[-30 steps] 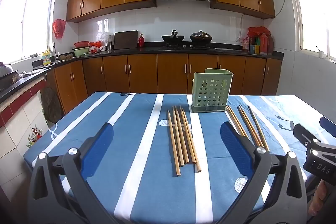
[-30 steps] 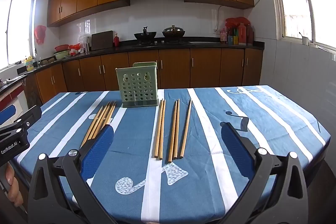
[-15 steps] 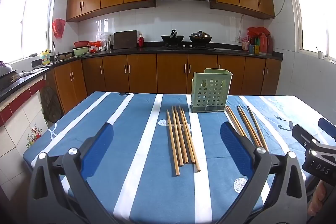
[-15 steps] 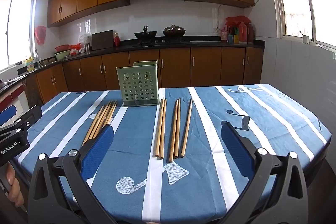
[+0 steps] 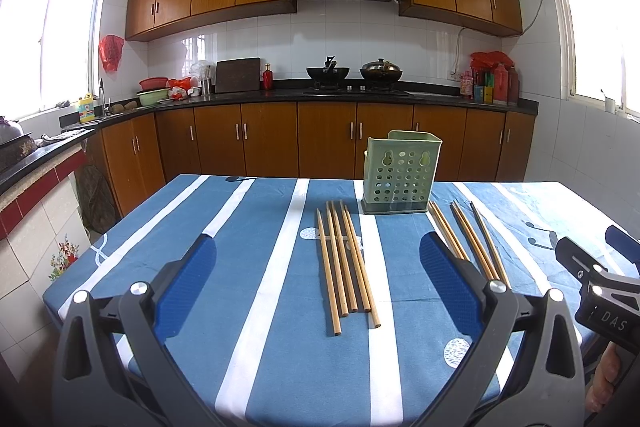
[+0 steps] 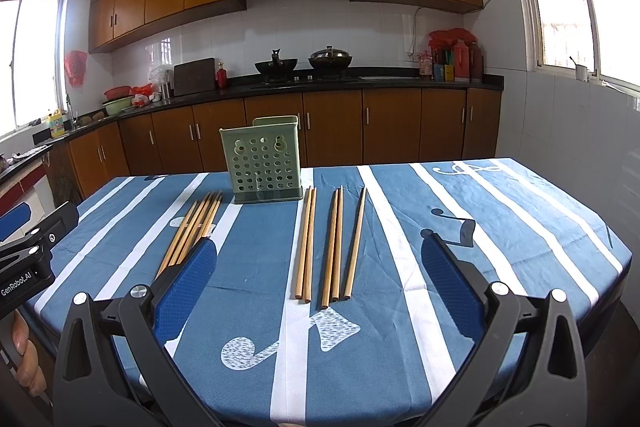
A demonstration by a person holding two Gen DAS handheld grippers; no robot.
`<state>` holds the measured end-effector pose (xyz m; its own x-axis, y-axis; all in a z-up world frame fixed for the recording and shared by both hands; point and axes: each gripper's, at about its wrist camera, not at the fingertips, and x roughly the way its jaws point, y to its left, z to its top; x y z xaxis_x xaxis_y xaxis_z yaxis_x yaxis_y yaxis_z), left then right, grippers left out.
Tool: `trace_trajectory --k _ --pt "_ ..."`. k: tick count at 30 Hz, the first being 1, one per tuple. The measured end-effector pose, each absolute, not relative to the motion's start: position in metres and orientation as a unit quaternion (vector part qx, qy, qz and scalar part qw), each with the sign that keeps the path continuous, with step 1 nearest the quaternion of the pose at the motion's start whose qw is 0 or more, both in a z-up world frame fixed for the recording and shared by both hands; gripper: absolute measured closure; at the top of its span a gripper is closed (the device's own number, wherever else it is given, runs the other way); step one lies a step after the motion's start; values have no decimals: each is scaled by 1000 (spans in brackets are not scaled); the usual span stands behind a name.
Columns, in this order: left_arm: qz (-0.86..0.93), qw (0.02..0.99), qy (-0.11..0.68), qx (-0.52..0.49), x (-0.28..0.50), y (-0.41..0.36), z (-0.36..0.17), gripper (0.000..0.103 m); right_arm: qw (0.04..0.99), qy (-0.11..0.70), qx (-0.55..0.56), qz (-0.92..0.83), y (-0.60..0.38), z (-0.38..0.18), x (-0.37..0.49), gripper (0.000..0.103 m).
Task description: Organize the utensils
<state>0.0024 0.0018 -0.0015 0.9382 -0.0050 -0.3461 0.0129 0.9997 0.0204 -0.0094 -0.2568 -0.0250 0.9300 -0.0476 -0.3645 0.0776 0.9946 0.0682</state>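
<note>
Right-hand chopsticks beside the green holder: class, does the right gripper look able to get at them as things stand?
Probably yes. The right gripper is open and the chopsticks lie loose on the tablecloth straight ahead, nothing between; the holder stands behind them.

Cannot see inside the green holder (image 5: 401,173). Near ends of the right chopsticks (image 5: 472,241) hidden behind a blue finger pad (image 5: 448,283). Bottles on the counter (image 5: 494,83) too small to read.
</note>
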Motion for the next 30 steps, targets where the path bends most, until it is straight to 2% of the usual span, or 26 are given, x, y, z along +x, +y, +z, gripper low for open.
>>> trace_trajectory --k 30 --pt "-7 984 176 11 3 -9 -7 4 981 187 48 -32 -265 -31 -7 2"
